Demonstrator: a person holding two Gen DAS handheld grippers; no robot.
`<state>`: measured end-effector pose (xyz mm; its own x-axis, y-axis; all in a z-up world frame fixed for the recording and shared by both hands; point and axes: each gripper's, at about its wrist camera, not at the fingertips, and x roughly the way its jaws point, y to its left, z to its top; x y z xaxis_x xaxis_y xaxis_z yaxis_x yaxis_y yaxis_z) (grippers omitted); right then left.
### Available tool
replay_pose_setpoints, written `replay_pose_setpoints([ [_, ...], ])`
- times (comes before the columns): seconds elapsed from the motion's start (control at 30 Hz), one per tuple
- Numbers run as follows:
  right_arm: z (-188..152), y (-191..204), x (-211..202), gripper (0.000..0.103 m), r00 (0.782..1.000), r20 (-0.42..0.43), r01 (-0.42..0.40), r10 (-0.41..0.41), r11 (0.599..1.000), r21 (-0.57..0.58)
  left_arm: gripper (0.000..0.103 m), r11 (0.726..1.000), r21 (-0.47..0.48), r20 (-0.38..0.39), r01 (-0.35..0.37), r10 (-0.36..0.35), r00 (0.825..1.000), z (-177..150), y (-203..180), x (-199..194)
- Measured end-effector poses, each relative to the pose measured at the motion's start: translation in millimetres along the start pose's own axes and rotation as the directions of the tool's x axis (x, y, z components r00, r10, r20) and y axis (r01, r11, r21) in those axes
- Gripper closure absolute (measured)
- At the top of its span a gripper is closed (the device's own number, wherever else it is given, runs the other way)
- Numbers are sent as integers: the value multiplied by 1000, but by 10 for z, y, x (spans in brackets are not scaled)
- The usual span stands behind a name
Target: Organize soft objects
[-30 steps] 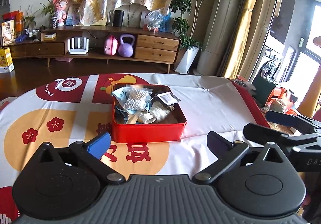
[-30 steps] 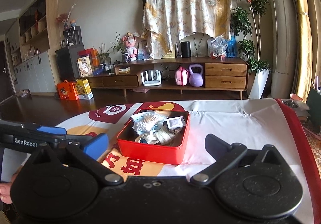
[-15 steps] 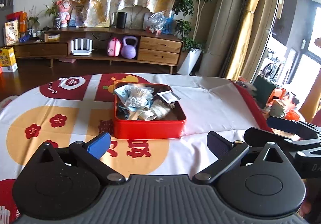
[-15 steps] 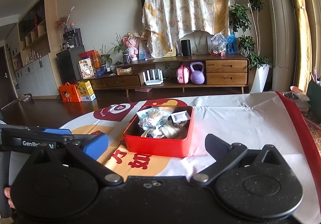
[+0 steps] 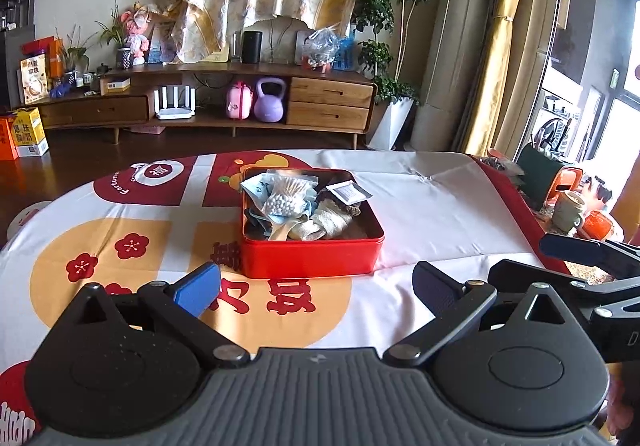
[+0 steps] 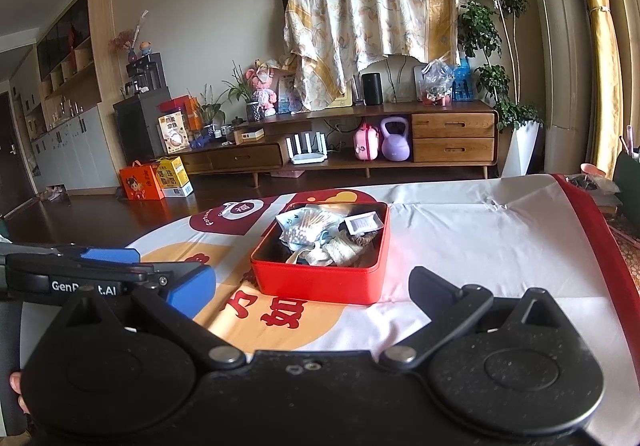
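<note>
One red tin [image 5: 312, 260], two grippers, one kettlebell [image 5: 270, 100].

Purple kettlebell [image 5: 269, 99] under wooden sideboard [image 5: 330, 96] (beside pink case [image 5: 239, 100]), potted tree [image 6: 496, 26], patterned tablecloth [image 5: 424, 206]

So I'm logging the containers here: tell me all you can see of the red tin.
The red tin is a shallow, square, glossy metal-looking box with rounded corners and no lid on it. It sits flat on the printed tablecloth, near the middle, ahead of both grippers and untouched by them. Inside lies a loose heap: a bag of cotton swabs, a small white sachet and pale fabric pieces.
</note>
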<state>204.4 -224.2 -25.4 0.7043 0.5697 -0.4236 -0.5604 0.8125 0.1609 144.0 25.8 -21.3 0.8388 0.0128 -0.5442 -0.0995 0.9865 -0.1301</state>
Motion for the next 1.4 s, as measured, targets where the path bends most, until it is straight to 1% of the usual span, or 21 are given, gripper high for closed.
replay_pose_setpoints([
  [0.47,-5,-11,-9,0,1000,-2,1,-1,1000,1,0,1000,11,4,-11,11,1000,-27,-6,-17],
  [0.67,-2,-12,-9,0,1000,-1,3,-3,1000,1,0,1000,4,2,1,-1,1000,-35,2,-22],
  [0.8,-1,-15,-10,0,1000,-1,4,-4,1000,1,0,1000,-17,1,17,-17,1000,-40,40,-32],
  [1.07,3,-27,-8,0,1000,1,3,-3,1000,0,0,1000,-10,36,12,-11,999,-47,40,-102],
  [1.4,33,-84,-2,0,1000,4,13,-13,1000,4,0,1000,4,65,21,-21,998,-52,11,-195],
])
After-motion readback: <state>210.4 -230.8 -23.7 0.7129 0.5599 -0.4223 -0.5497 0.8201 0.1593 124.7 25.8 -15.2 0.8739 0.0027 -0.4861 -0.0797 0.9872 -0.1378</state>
